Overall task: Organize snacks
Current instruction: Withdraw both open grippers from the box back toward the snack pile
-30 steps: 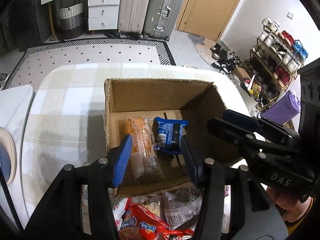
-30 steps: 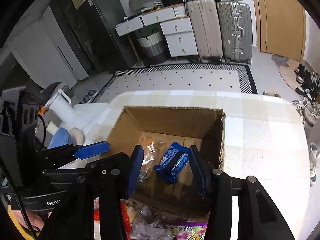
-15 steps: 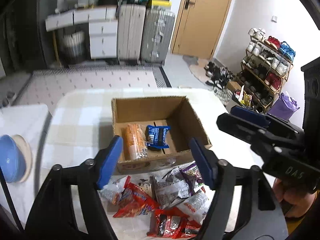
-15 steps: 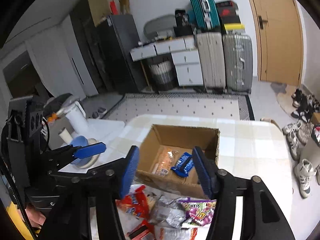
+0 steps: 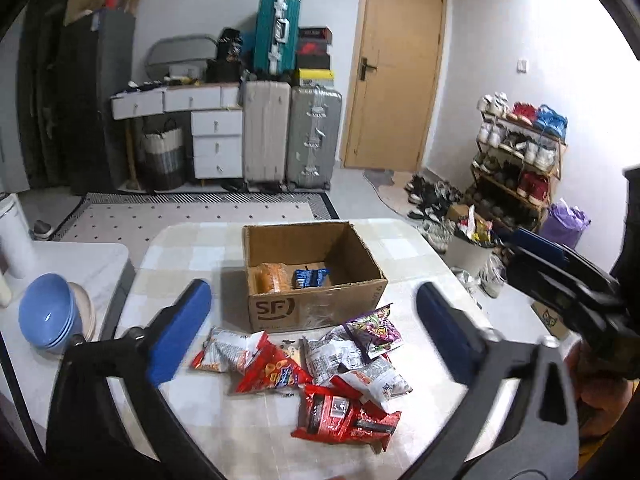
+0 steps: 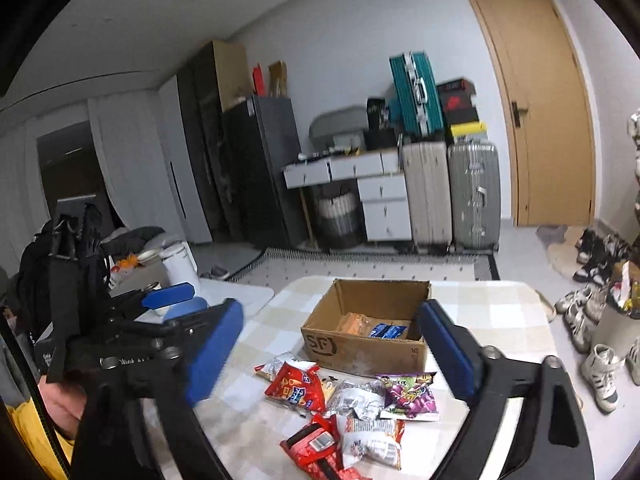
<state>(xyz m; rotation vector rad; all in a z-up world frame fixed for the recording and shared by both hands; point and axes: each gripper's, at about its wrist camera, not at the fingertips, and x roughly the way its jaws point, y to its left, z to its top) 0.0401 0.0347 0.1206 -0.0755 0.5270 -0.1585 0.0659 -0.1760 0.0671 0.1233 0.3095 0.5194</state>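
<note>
An open cardboard box (image 5: pixel 280 312) (image 6: pixel 360 346) stands on the checked table and holds an orange packet (image 5: pixel 270 278) and a blue packet (image 5: pixel 310 277). Several snack bags lie in a pile in front of it: a red bag (image 5: pixel 272 372) (image 6: pixel 294 390), a purple bag (image 5: pixel 374 330) (image 6: pixel 410 394), silver-white bags (image 5: pixel 372 378) and a dark red pack (image 5: pixel 344 414). My left gripper (image 5: pixel 316 336) is open and empty, raised above the pile. My right gripper (image 6: pixel 332 354) is open and empty, raised near the table's front; it also shows at the right of the left wrist view (image 5: pixel 560 276).
Blue bowls (image 5: pixel 46 318) sit on a white side surface at the left, with a white kettle (image 6: pixel 180 266) behind. Suitcases (image 5: pixel 292 136), drawers and a door stand at the back. A shoe rack (image 5: pixel 516 160) and shoes on the floor are at the right.
Both grippers have pulled back and up from over the box and opened wider. The pile of snack bags in front of the box has come into view.
</note>
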